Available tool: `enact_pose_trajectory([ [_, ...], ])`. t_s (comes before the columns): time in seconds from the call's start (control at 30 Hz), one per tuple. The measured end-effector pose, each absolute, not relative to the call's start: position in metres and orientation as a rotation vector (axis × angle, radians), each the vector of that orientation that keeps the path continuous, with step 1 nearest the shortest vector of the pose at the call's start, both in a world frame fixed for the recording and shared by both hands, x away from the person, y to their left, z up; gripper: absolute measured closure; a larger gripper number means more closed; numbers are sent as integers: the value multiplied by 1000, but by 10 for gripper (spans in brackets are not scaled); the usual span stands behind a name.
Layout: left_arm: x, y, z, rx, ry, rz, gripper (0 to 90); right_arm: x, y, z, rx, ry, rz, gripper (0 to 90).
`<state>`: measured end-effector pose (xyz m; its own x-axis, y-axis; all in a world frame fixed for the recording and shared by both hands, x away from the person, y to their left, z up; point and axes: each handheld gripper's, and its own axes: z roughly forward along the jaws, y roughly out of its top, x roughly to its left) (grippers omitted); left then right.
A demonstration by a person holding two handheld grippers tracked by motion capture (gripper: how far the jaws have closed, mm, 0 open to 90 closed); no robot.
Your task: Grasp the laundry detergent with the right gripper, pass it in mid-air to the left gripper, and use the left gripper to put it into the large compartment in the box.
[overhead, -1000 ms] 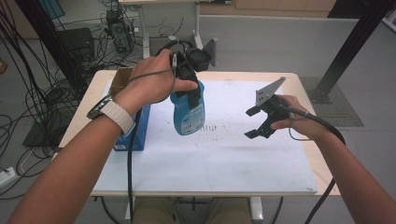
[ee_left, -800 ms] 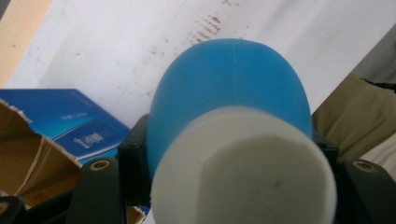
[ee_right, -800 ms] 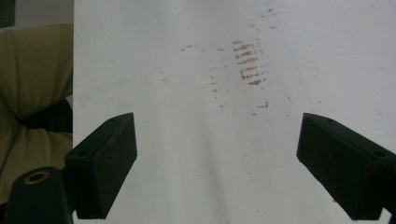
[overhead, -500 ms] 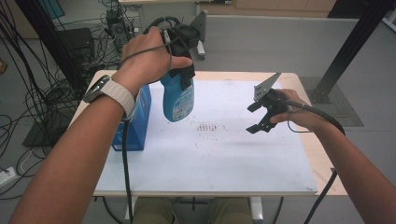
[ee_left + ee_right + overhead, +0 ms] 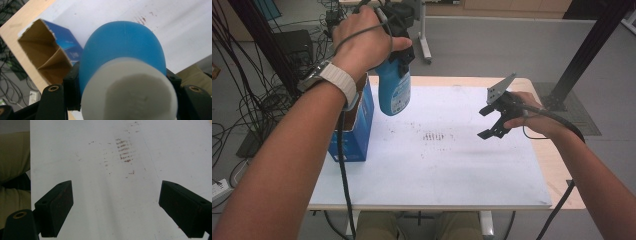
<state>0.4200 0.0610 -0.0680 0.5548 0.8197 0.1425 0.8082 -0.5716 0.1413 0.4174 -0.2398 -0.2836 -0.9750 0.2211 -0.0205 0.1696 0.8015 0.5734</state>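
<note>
Bottle point(image 5: 393, 90), blue, clenched in left tool point(image 5: 399, 45), now raised higher and nearer open box point(image 5: 354, 125), suggesting boxing next; right tool point(image 5: 493, 120) released, idle over bench point(image 5: 437, 170).

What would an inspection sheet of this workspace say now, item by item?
Surface: white sheet on the wooden table, with brown smudges.
Job's things: blue bottle held in the air; open blue carton standing at the left edge.
Clutter: nothing seen.
Grippers: left gripper shut on the bottle; right gripper open, holding nothing.
Cables: one trails from each gripper; a black tangle on the floor.
Surroundings: grey floor, black stand post.
</note>
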Motion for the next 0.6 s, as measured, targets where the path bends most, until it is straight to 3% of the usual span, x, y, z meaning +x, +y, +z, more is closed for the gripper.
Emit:
enact_pose_trajectory([
  [0.6, 426, 93, -55, 2552, 1693, 358, 371, 419, -237, -286, 319, 2902, 913, 126],
])
